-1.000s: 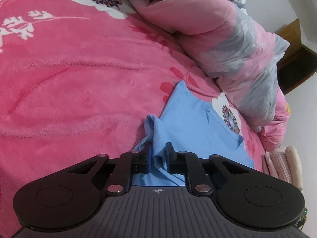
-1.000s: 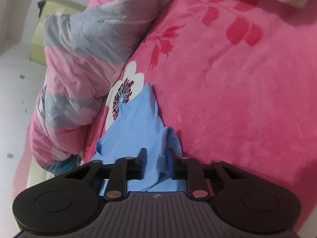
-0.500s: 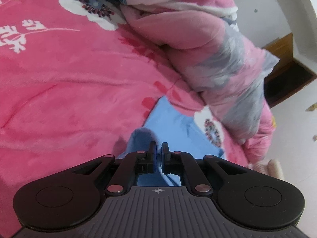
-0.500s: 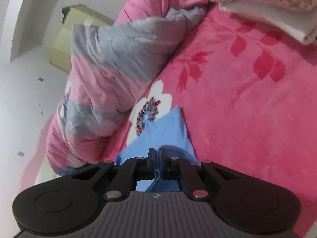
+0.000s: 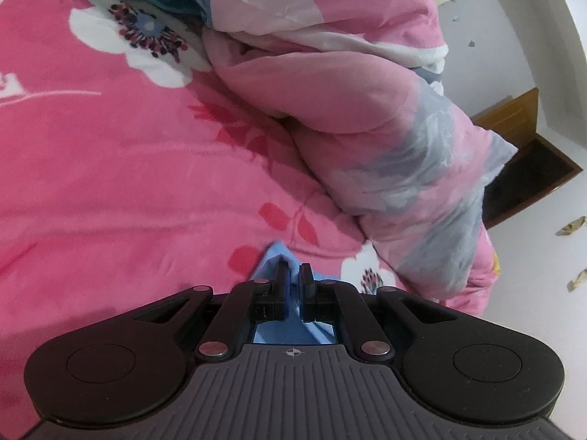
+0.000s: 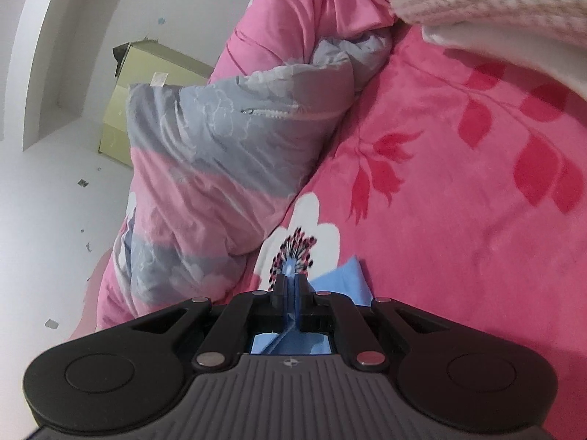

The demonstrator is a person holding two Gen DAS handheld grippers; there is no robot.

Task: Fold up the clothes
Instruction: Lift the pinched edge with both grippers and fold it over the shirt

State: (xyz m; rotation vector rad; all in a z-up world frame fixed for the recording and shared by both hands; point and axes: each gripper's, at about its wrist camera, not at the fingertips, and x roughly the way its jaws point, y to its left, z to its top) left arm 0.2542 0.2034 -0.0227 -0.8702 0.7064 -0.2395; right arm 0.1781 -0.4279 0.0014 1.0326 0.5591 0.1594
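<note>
1. Blue garment (image 5: 293,332) is pinched in both claws: the left gripper (image 5: 294,275) has its fingers closed on a bunched fold, and the right gripper (image 6: 291,286) is clamped on a thin ridge of the same cloth (image 6: 290,341).
2. Little cloth shows past the fingers (a corner peeks at 1 o'clock in the right view), resting on the pink blanket (image 5: 110,190).
3. My judgement: keep both grips level and evenly tensioned, so the carried edge lands square.
4. Farther off, at 1 o'clock in the left view, the bundled quilt (image 5: 385,146) crowds the bed; steer clear.
</note>
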